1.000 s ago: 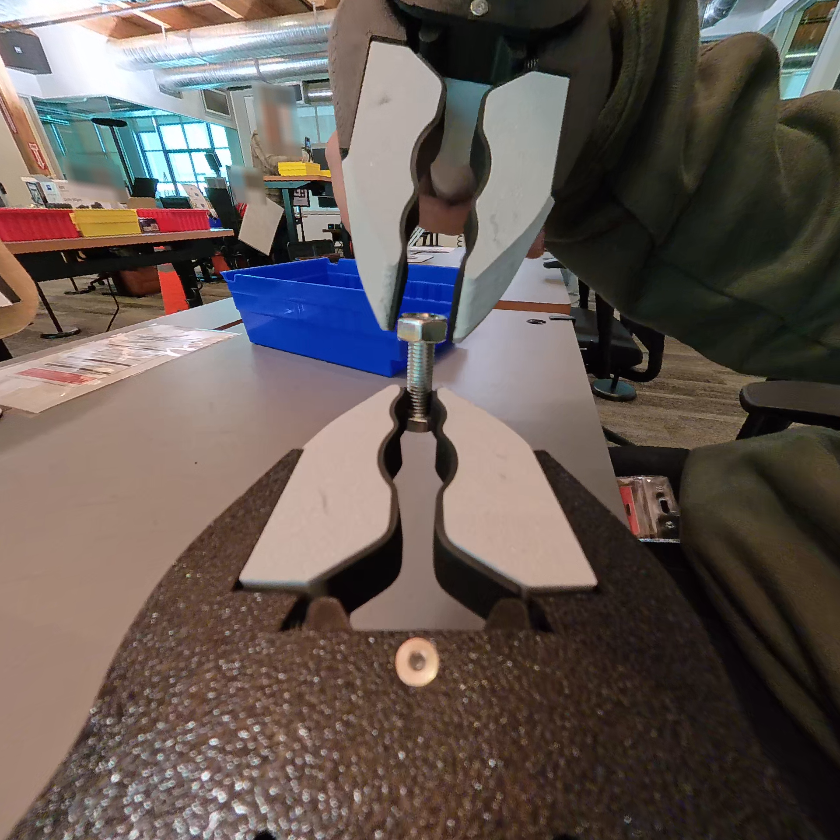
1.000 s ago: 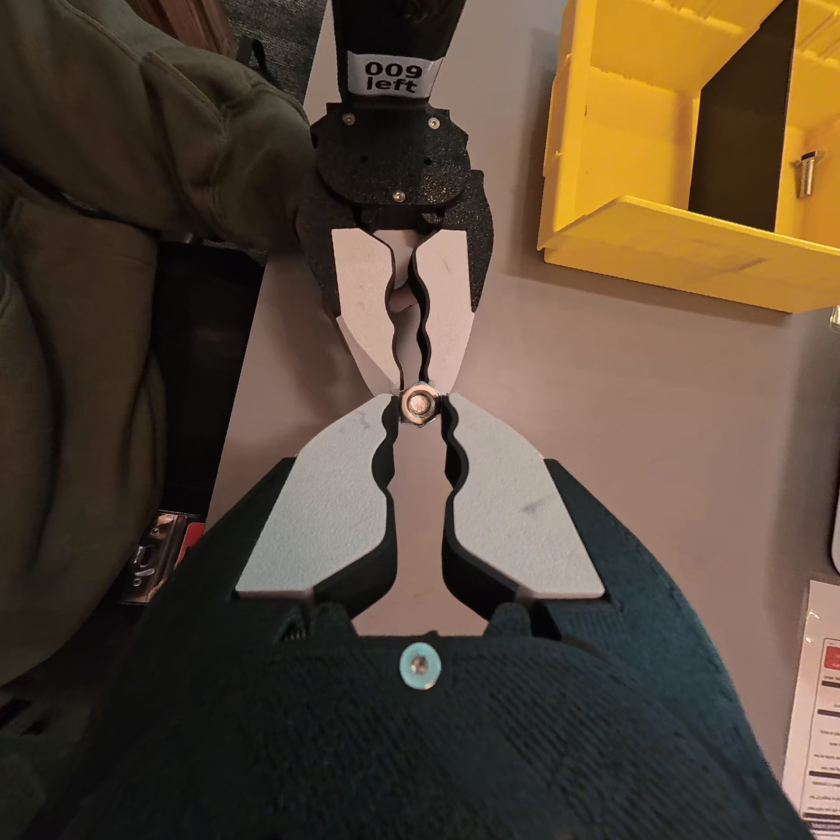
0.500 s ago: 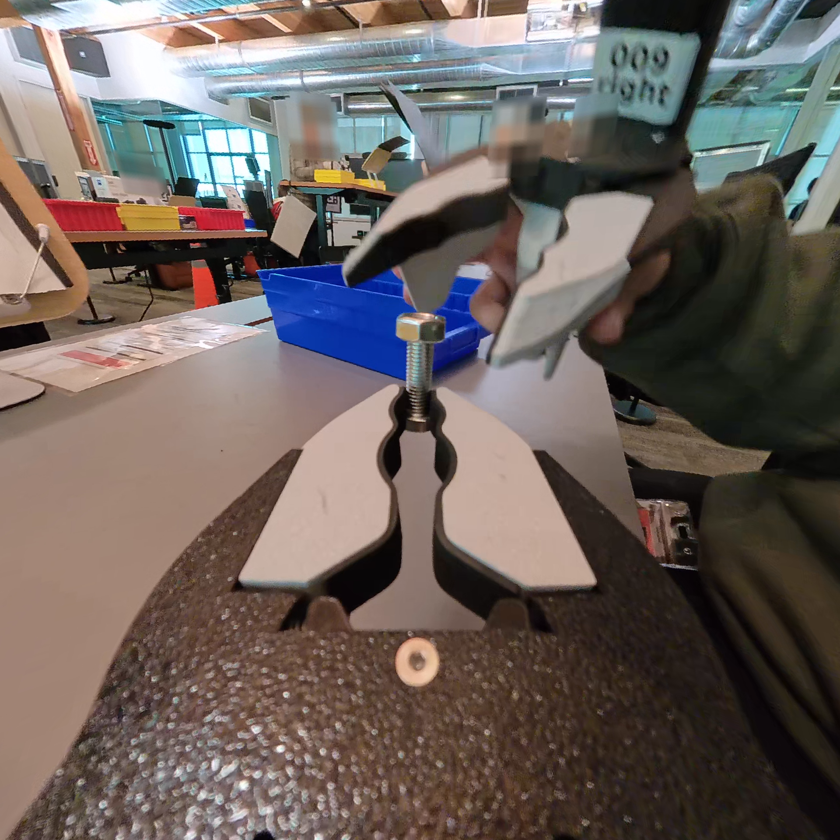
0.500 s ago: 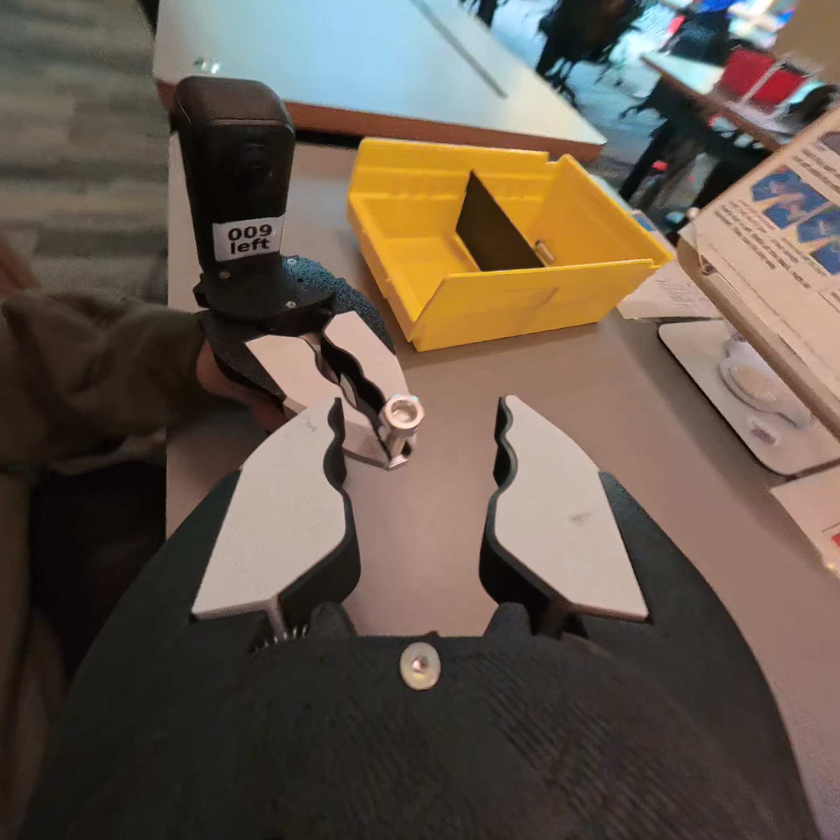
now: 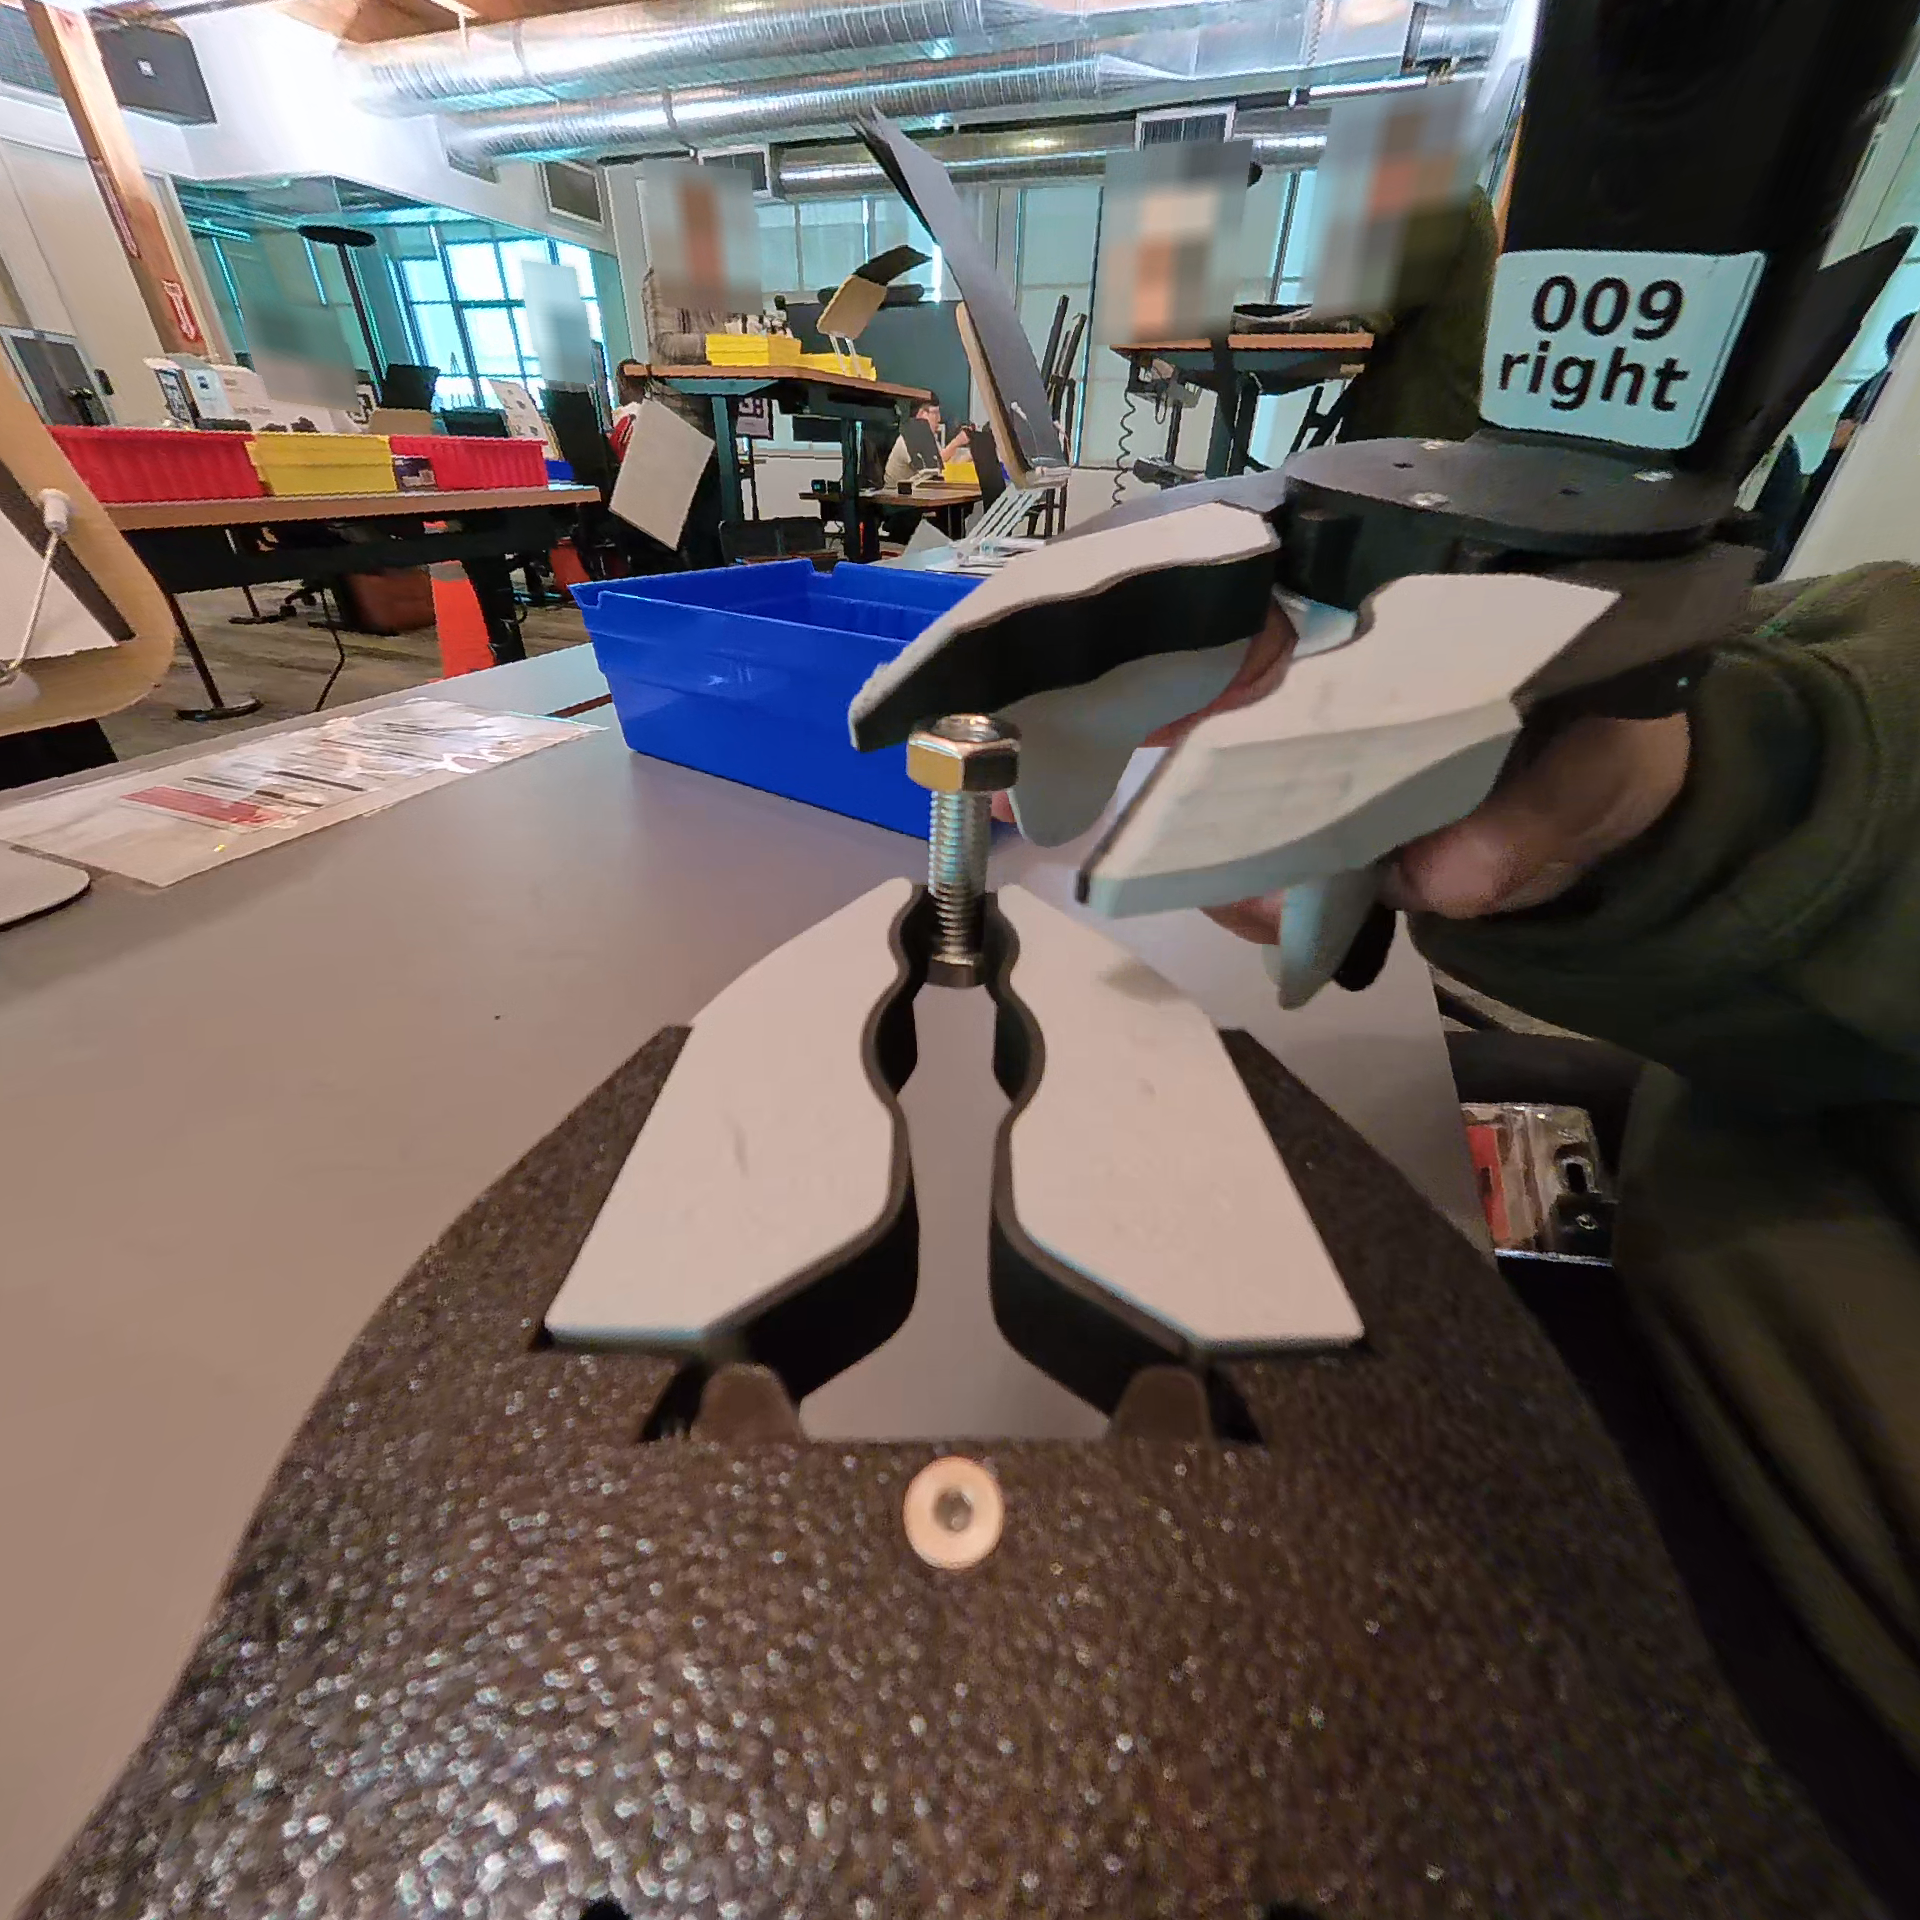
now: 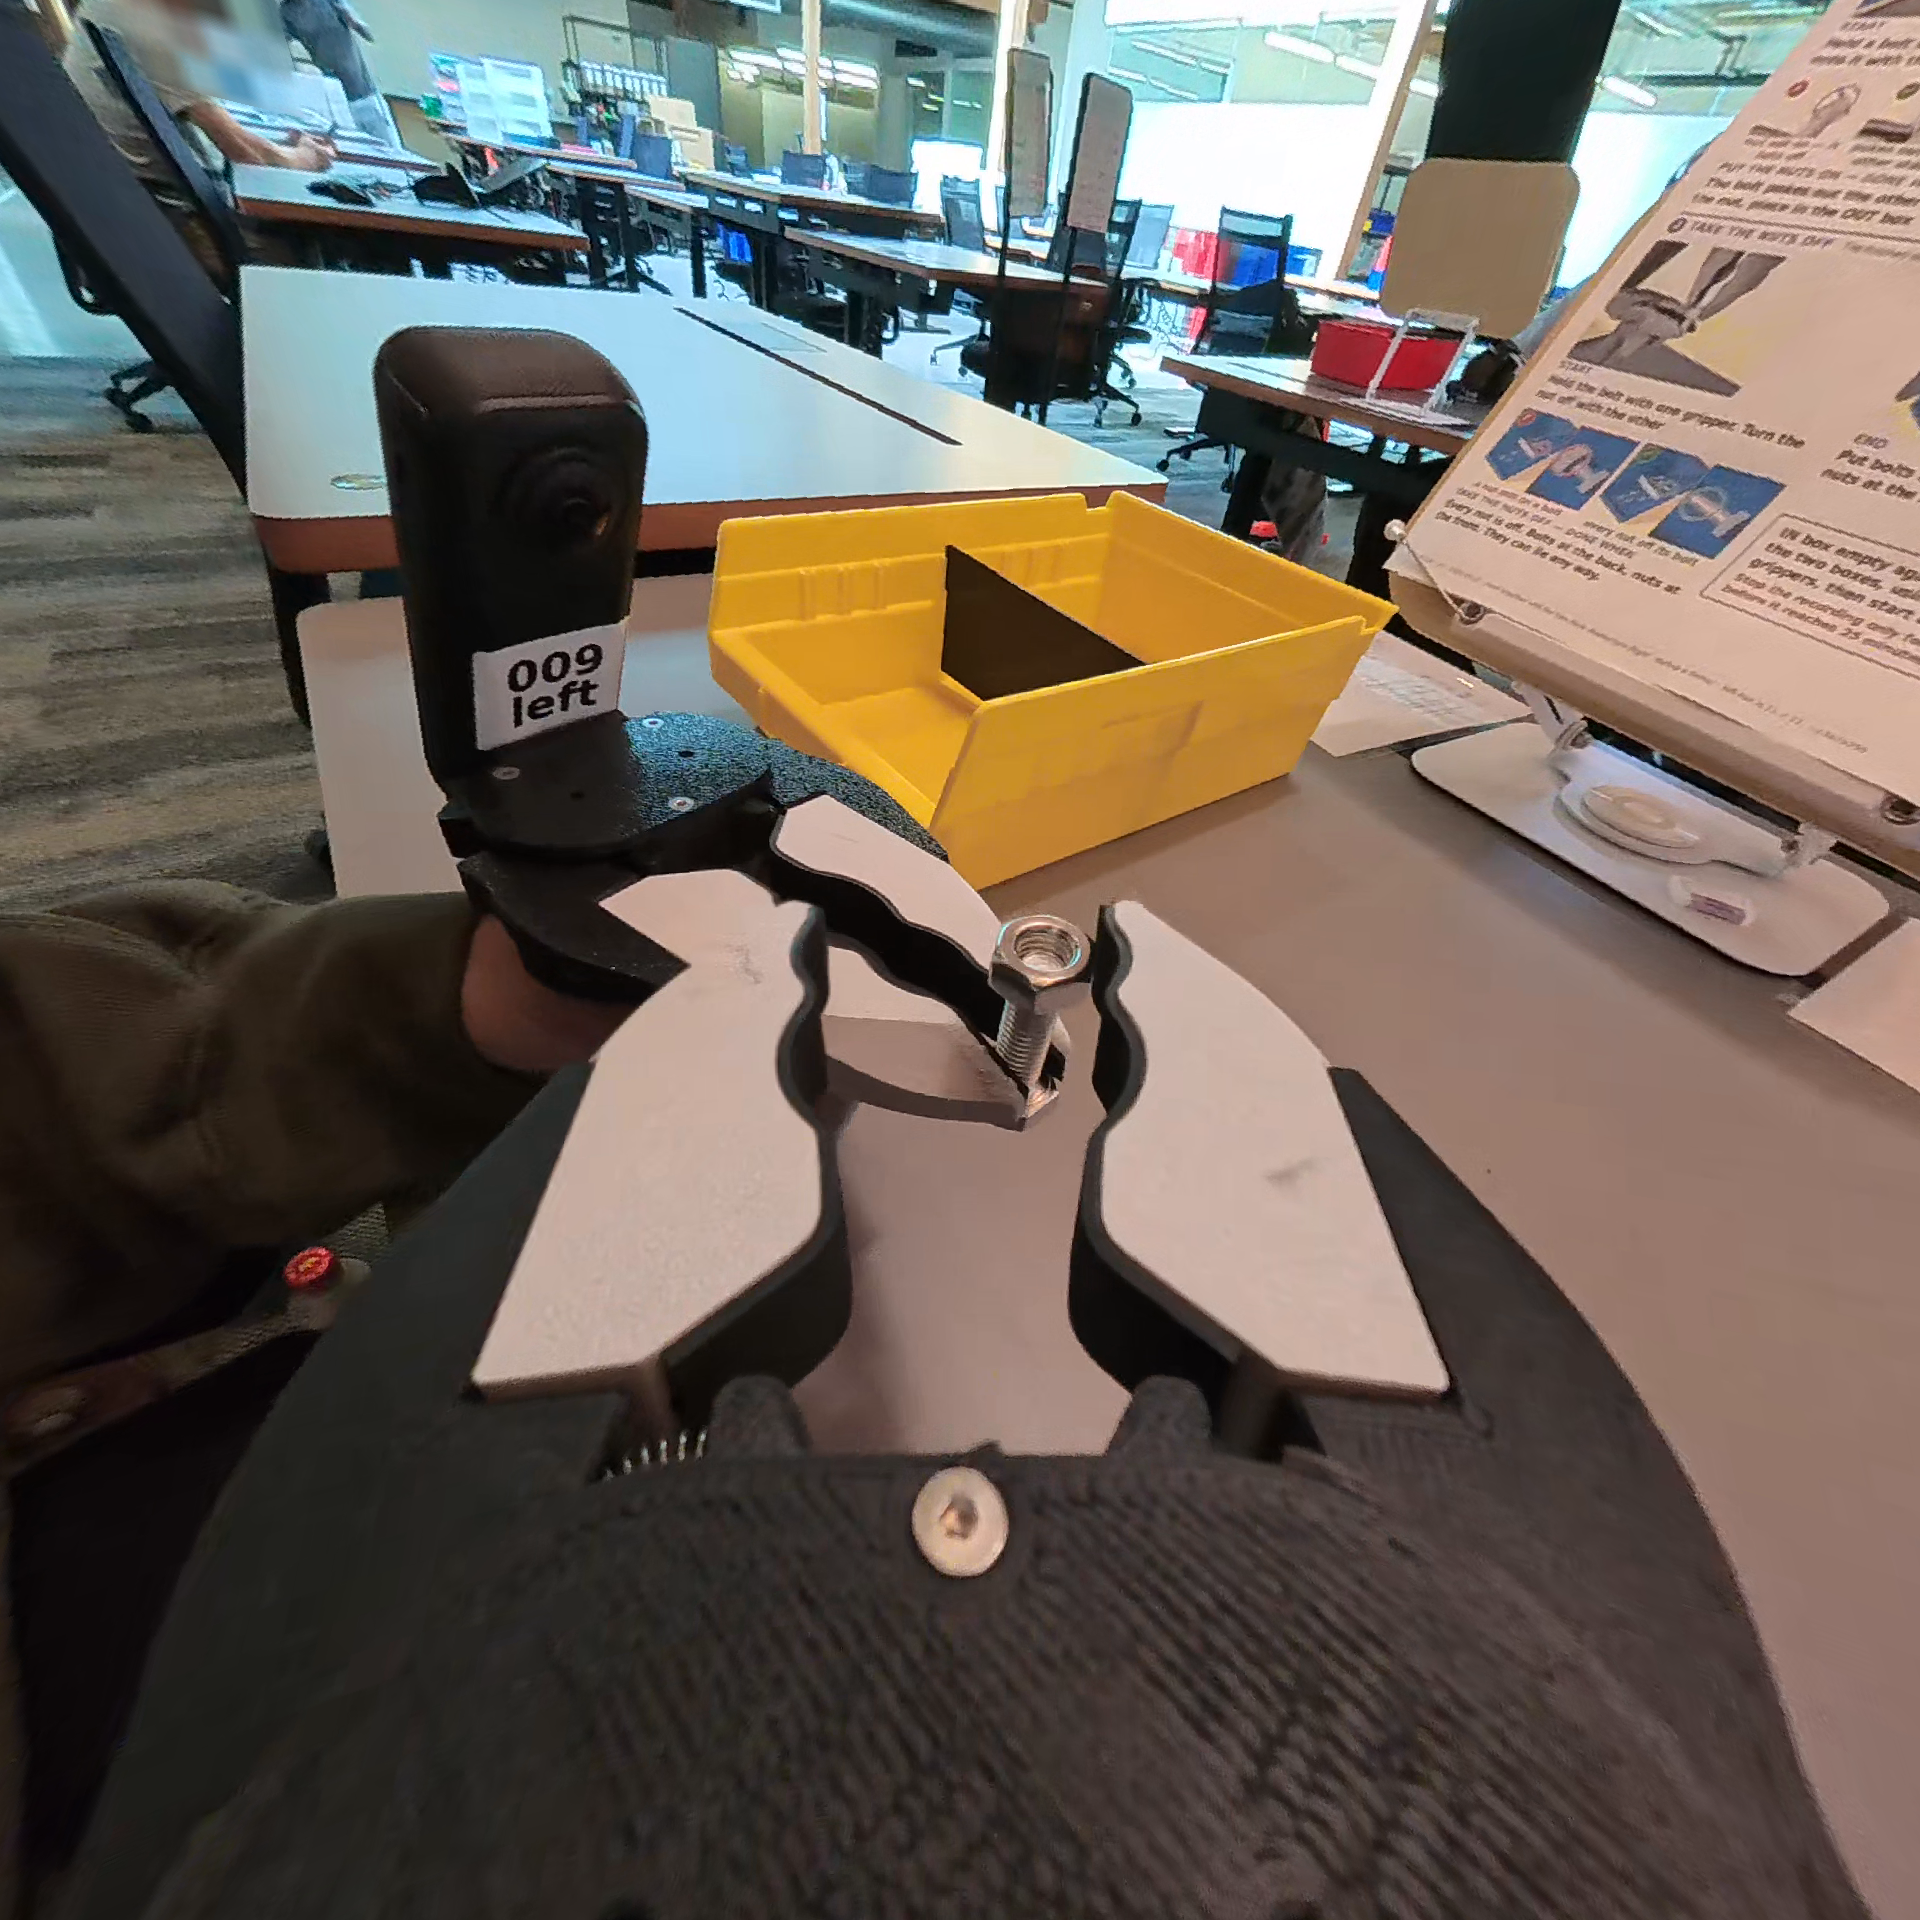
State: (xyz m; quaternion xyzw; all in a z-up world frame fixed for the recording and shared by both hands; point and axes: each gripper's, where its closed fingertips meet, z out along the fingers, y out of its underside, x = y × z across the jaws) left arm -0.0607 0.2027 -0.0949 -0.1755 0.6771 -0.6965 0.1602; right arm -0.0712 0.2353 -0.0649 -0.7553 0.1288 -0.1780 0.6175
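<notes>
My left gripper (image 5: 956,909) is shut on the lower end of a steel bolt (image 5: 958,852) and holds it upright above the grey table (image 5: 416,987). A hex nut (image 5: 961,753) sits at the bolt's top end. My right gripper (image 6: 961,920) is open and held level. Its two fingers reach to either side of the nut (image 6: 1039,951), which is closer to the right finger, with a gap on both sides. The left gripper (image 6: 1023,1096) and the bolt (image 6: 1023,1039) also show in the right wrist view. The right gripper (image 5: 977,810) also shows in the left wrist view.
A yellow bin (image 6: 1091,748) with a black divider stands behind the grippers. A blue bin (image 5: 748,686) stands farther along the table. An instruction sheet on a stand (image 6: 1714,436) is at the right, and a laminated sheet (image 5: 312,769) lies flat. A person's green sleeve (image 5: 1766,831) is at the table edge. The tips of both grippers are at nearly the same place.
My right gripper let go of the nut, opened wide and swung from pointing down over the bolt to level. It has now come back in with the nut between its open fingers. The left gripper kept still.
</notes>
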